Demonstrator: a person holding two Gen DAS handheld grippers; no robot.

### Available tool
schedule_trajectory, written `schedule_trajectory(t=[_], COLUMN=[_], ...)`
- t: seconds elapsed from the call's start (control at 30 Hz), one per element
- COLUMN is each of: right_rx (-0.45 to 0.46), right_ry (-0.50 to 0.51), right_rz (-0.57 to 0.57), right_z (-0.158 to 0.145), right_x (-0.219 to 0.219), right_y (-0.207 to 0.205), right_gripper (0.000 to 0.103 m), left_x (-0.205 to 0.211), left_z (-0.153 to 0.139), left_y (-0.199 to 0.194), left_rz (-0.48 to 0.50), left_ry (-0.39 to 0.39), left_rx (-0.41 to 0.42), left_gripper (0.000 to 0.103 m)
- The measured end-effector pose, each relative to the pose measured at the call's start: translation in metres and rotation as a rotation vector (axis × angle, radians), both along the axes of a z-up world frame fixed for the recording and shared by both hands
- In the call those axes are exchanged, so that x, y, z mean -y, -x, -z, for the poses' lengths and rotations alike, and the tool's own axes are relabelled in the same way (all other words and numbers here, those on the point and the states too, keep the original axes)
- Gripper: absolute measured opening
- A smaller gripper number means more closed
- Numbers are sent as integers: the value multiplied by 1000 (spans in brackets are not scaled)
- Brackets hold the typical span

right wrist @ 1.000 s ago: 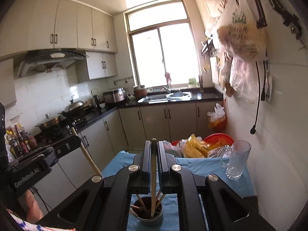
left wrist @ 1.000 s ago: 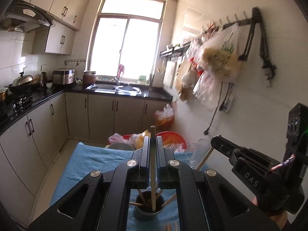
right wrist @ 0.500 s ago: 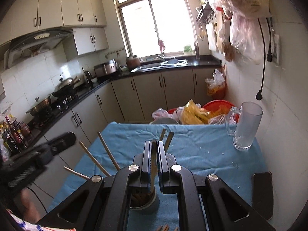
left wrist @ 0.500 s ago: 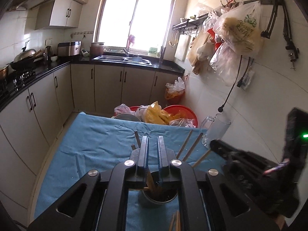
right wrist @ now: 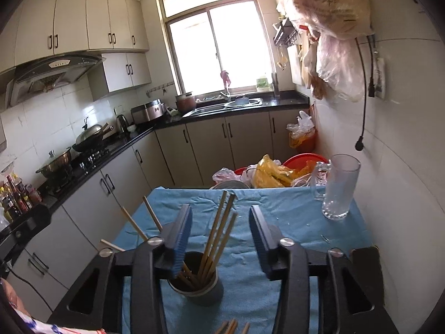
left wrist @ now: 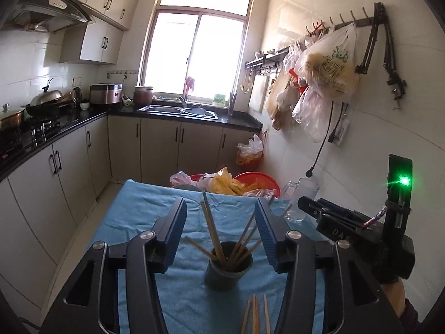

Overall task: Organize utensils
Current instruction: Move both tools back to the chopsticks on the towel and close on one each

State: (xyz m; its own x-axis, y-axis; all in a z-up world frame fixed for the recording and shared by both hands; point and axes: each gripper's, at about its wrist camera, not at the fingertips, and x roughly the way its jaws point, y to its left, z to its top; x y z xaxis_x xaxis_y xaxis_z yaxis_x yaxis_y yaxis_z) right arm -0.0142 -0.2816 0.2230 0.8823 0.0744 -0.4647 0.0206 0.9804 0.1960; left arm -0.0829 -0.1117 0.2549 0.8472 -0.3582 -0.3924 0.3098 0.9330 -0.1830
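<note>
Lifting both tools clear is your next concern; the left tool point(left wrist: 221, 229) and right tool point(right wrist: 219, 231) have just been opening, jaws apart and empty, so rise straight without knocking the leaning sticks; the wooden chopsticks point(right wrist: 215, 246) stand fanned in the dark cup point(left wrist: 228, 274) on the blue-clothed desk point(left wrist: 144, 217); loose chopsticks point(left wrist: 254, 317) lie just in front, apparently next for collection.

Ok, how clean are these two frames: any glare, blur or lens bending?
Left wrist view: window blown out white, green light flares, walls bow toward the edges. Right wrist view: window also washed out, corners dark, cup and chopsticks sharp.
</note>
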Motion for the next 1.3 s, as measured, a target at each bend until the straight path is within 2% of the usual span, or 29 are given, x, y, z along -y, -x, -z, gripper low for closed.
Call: schedule_trajectory(t=[0.13, 0.27, 0.37, 0.5, 0.57, 0.67, 0.8, 0.9, 0.97, 1.0, 1.03, 1.1, 1.17, 1.2, 1.3], right_rx=[-23, -107, -212, -342, -397, -446, -464, -468, -477, -473, -474, -475, -476, -478, -486], right_ry=[-4, -12, -32, -55, -65, -49, -30, 0, 25, 44, 60, 75, 95, 97, 71], right_rz=[12, 27, 25, -27, -58, -79, -87, -87, -81, -75, -72, -70, -62, -58, -53], right_z=[11, 48, 90, 145, 169, 190, 200, 204, 206, 206, 206, 206, 205, 206, 205], right_x=[4, 9, 13, 6, -1, -9, -16, -22, -27, -30, -32, -33, -33, -33, -28], right_y=[22, 41, 49, 61, 67, 70, 74, 75, 71, 70, 70, 69, 68, 68, 70], right_gripper=[57, 62, 62, 62, 54, 44, 42, 41, 36, 35, 34, 30, 16, 14, 11], left_x=[-14, -22, -24, -15, -8, 8, 31, 45, 54, 57, 61, 66, 69, 69, 58], left_z=[13, 44, 83, 142, 165, 189, 210, 220, 227, 232, 237, 241, 243, 243, 243], left_y=[23, 35, 34, 33, 34, 40, 45, 47, 45, 43, 40, 38, 39, 38, 32], left_rz=[-5, -29, -27, 24, 66, 137, 225, 261, 271, 272, 276, 289, 269, 252, 226], left_ry=[19, 0, -37, -110, -146, -193, -237, -274, -304, -316, -326, -318, -333, -323, -239], left_rx=[-16, -64, -174, -335, -391, -440, -474, -478, -490, -505, -525, -542, -532, -542, -608], left_gripper=[55, 60, 60, 60, 59, 48, 39, 38, 30, 22, 18, 16, 9, 7, 7])
